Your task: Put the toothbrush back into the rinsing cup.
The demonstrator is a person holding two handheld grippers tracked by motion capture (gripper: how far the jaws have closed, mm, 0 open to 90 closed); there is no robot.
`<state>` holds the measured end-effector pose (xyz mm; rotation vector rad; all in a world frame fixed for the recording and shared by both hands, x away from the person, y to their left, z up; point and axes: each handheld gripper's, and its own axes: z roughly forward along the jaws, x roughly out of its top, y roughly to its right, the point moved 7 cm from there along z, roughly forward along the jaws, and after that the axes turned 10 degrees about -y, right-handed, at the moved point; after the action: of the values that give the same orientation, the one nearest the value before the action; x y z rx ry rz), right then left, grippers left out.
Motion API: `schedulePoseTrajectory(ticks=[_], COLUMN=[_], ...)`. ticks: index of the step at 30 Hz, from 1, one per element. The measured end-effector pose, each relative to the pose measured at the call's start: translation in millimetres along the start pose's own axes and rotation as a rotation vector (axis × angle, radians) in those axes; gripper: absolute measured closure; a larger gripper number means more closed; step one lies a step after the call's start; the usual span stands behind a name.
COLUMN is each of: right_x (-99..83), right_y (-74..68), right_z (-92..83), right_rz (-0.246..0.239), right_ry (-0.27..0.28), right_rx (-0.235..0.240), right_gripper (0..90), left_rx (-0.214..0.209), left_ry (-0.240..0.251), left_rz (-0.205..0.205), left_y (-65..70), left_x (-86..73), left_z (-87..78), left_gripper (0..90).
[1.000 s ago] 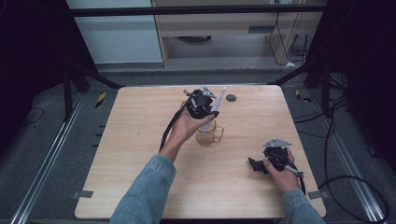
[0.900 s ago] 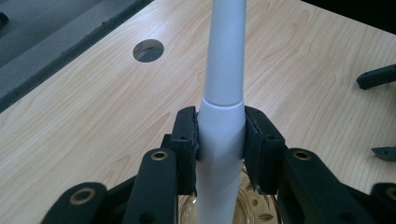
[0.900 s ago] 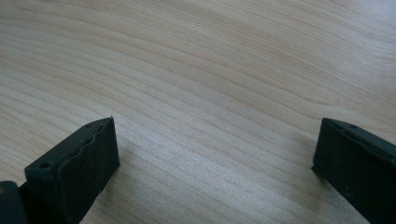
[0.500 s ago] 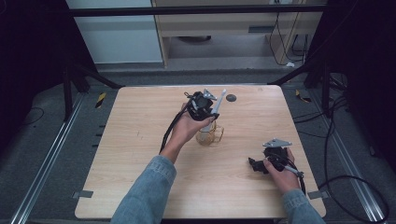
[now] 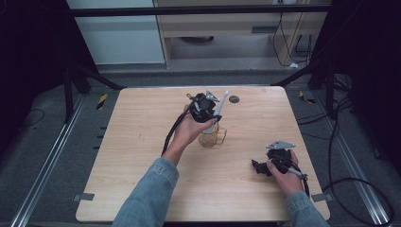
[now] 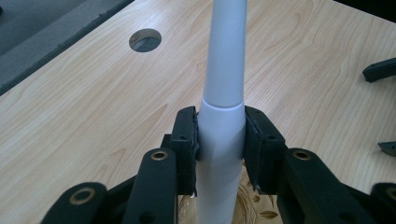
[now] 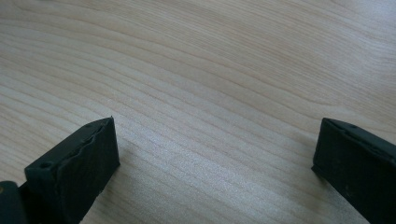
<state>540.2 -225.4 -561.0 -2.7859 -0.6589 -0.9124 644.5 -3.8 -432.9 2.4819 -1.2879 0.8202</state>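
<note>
— Near the middle of the light wooden table (image 5: 142, 156), what is your left gripper (image 6: 219, 140) holding?

— It is pinching a long white plastic stick, smooth and round like a handle (image 6: 223, 79). Both black pads press on its sides, so the grip is tight.

— Which way does the stick point?

— It runs straight away from my jaws, up and a bit to the right in the high view. Its low end sits in a small clear glass cup with a gold leaf pattern (image 5: 211, 137). The cup stands right under my left hand (image 5: 191, 130).

— And your right gripper (image 5: 261, 166)?

— It rests low near the table's right front corner, well apart from the cup. Its jaws stand wide with only bare wood between them.

— So which hand is nearer?

— My left one. I think the stick must slide along its own length, so that hand should do it.
</note>
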Motion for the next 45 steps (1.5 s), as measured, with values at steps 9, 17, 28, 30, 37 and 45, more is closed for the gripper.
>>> schedulePoseTrajectory(ticks=[9,17,28,30,37,45], right_x=[0.0,0.1,0.0,0.0,0.0,0.0], right_y=[-0.1,-0.1,-0.2,-0.1,-0.1,-0.1], right_z=[0.1,0.1,0.1,0.1,0.1,0.1], right_rz=[0.001,0.000,0.002,0.001,0.002,0.001], right_ry=[0.001,0.001,0.001,0.001,0.000,0.000], right_rx=[0.001,0.001,0.002,0.001,0.001,0.001], right_gripper=[0.4,0.4,0.4,0.3,0.3,0.4], left_rx=[-0.002,-0.001,0.001,0.002,-0.001,0.001], left_ry=[-0.006,-0.012,-0.011,-0.008,-0.008,0.021], left_rz=[-0.003,-0.003,-0.009,-0.009,-0.012,-0.031], left_y=[0.7,0.2,-0.8,-0.1,0.9,-1.5], left_x=[-1.3,-2.5,-5.0,-4.7,-4.1,-2.6], left_z=[3.4,4.0,6.4,6.9,7.5,4.4], left_gripper=[67.2,67.2,67.0,67.0,66.8,65.3])
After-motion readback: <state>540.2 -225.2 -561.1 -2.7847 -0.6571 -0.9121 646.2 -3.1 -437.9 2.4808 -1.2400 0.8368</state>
